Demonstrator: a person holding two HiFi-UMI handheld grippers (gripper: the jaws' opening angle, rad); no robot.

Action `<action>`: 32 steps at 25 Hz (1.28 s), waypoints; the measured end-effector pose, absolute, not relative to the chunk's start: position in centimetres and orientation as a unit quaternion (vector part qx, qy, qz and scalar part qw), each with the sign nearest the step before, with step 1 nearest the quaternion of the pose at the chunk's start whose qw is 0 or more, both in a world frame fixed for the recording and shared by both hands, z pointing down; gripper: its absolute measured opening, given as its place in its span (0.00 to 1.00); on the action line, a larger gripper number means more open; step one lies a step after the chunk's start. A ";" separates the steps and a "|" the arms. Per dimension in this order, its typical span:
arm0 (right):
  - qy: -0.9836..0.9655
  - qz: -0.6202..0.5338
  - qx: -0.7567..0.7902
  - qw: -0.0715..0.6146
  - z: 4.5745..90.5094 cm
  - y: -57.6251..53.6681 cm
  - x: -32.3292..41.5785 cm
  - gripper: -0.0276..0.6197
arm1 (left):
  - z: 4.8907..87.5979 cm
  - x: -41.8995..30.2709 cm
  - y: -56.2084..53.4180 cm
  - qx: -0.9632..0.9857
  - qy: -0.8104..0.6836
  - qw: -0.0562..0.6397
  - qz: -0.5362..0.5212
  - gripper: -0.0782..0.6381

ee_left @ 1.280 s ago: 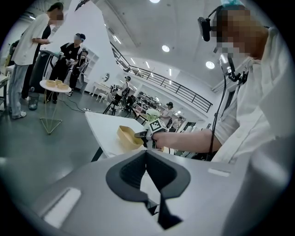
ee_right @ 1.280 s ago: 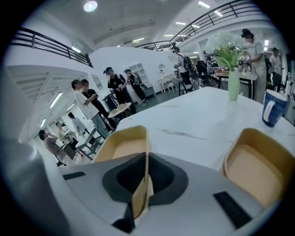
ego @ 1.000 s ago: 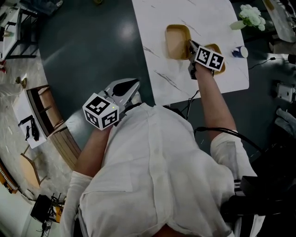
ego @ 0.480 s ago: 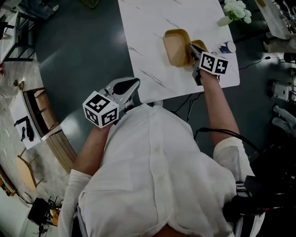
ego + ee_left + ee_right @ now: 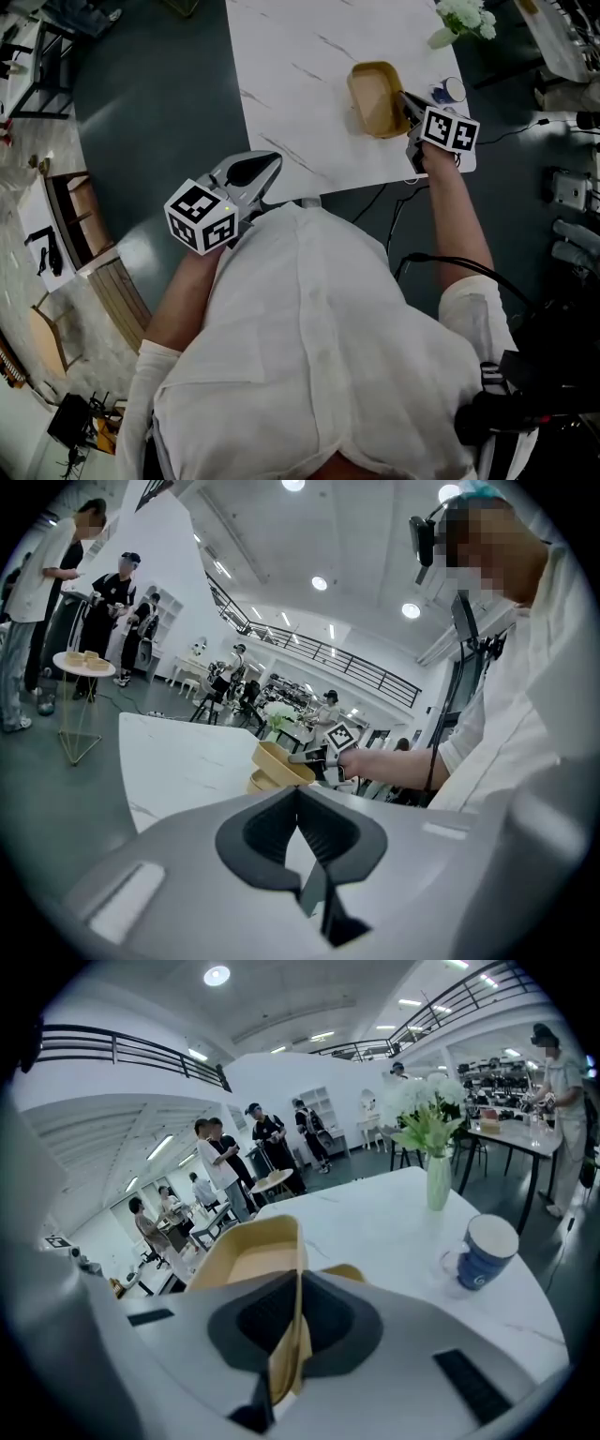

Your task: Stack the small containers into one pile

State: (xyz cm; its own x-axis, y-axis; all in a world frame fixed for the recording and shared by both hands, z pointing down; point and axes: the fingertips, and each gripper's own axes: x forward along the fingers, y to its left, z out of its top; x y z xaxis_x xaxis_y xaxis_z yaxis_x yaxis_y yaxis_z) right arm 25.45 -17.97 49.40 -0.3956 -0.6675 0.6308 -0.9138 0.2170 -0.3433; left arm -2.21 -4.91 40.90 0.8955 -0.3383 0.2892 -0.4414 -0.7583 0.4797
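Table (image 5: 309,84): white marble-look top, grey veins, smooth, glossy sheen. Containers (image 5: 377,98): tan, thin-walled, matt, plastic by look. Right claw (image 5: 298,1283) and left claw (image 5: 298,794): smooth light-grey plastic shells, satin finish; inner pads dark, matt, finely ribbed. Mug (image 5: 483,1252): blue, glossy glaze, ceramic by look. Shirt (image 5: 309,337): white woven cloth, creased, matt. Floor (image 5: 159,84): dark, smooth, faint reflections.

No word or number can be read anywhere — the blue mug (image 5: 483,1252) on the tabletop (image 5: 375,1227) carries a small white mark (too blurred to make out).
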 end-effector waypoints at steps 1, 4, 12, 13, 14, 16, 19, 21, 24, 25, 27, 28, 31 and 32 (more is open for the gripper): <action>-0.760 0.347 0.520 0.179 49.5 -18.0 26.2 0.06 | 40.9 -1.9 -4.8 0.932 -0.213 0.277 0.093 0.12; -0.760 0.342 0.521 0.184 49.7 -18.3 28.2 0.06 | 41.0 -1.2 -4.6 0.930 -0.225 0.277 0.092 0.12; -0.759 0.334 0.515 0.215 51.6 -19.2 31.2 0.06 | 41.1 0.2 -3.8 0.923 -0.251 0.278 0.092 0.12; -0.758 0.335 0.514 0.218 52.1 -19.2 31.3 0.06 | 41.1 0.3 -3.7 0.922 -0.254 0.278 0.093 0.12; -0.757 0.337 0.514 0.221 52.6 -19.1 31.4 0.06 | 41.2 0.5 -3.7 0.921 -0.257 0.278 0.093 0.12; -0.755 0.342 0.513 0.224 53.7 -19.1 31.4 0.06 | 41.2 0.7 -3.6 0.920 -0.261 0.278 0.094 0.12; -0.754 0.347 0.511 0.223 54.8 -19.0 31.4 0.07 | 41.3 1.0 -3.4 0.918 -0.266 0.277 0.097 0.12; -0.755 0.347 0.509 0.226 55.3 -18.9 31.2 0.06 | 41.3 1.1 -3.4 0.918 -0.268 0.277 0.098 0.12; -0.758 0.343 0.504 0.232 55.5 -19.1 30.8 0.06 | 41.0 1.2 -3.3 0.918 -0.269 0.274 0.102 0.12; -0.759 0.342 0.502 0.234 55.6 -19.2 30.7 0.07 | 40.9 1.2 -3.3 0.918 -0.268 0.273 0.102 0.12; -0.760 0.342 0.498 0.238 55.7 -19.1 30.5 0.07 | 40.7 1.4 -3.2 0.919 -0.268 0.271 0.102 0.12; -0.761 0.342 0.496 0.240 55.8 -19.0 30.4 0.07 | 40.6 1.4 -3.1 0.918 -0.269 0.271 0.103 0.12; -0.763 0.336 0.494 0.247 55.9 -18.9 30.2 0.07 | 40.5 1.5 -3.0 0.918 -0.271 0.270 0.105 0.12; -0.763 0.334 0.494 0.248 55.9 -18.9 30.2 0.07 | 40.4 1.5 -2.9 0.918 -0.271 0.269 0.106 0.12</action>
